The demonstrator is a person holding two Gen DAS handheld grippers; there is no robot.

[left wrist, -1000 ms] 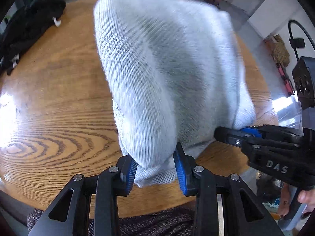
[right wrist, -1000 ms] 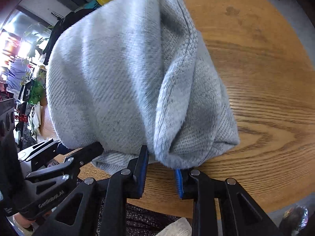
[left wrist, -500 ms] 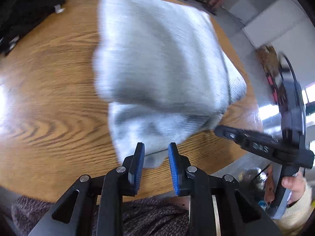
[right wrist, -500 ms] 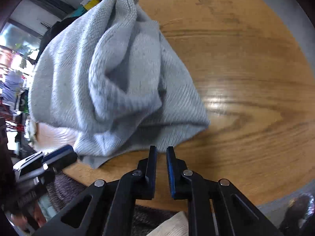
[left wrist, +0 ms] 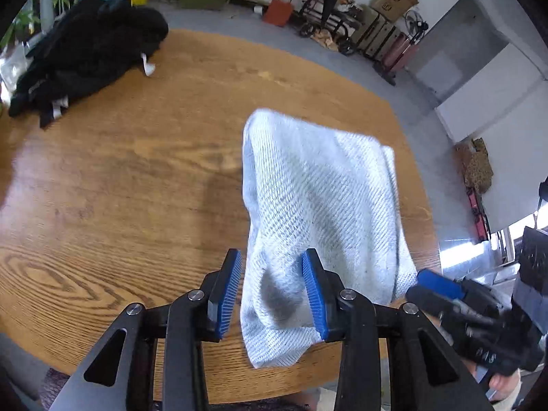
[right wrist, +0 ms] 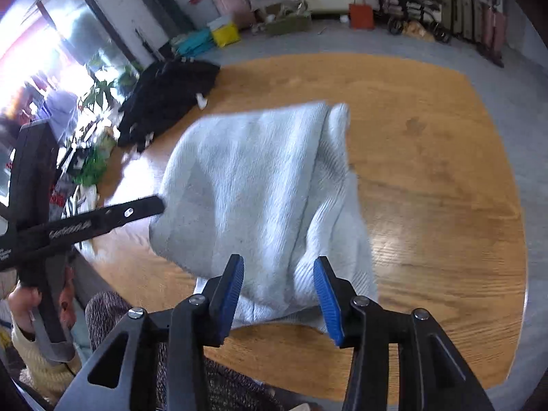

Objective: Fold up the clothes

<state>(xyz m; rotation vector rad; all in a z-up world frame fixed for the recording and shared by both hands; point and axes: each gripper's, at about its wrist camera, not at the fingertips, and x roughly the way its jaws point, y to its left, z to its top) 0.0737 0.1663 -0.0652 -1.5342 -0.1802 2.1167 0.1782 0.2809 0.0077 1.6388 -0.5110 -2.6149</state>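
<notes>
Soft, floppy grey knit (left wrist: 318,205) at the table's (left wrist: 120,188) near edge; both tongs spread; grab its corners.

The sweater (left wrist: 318,212) lies on the table's (left wrist: 137,178) near right part, the clothes heap (left wrist: 85,51) at its far left edge.
</notes>
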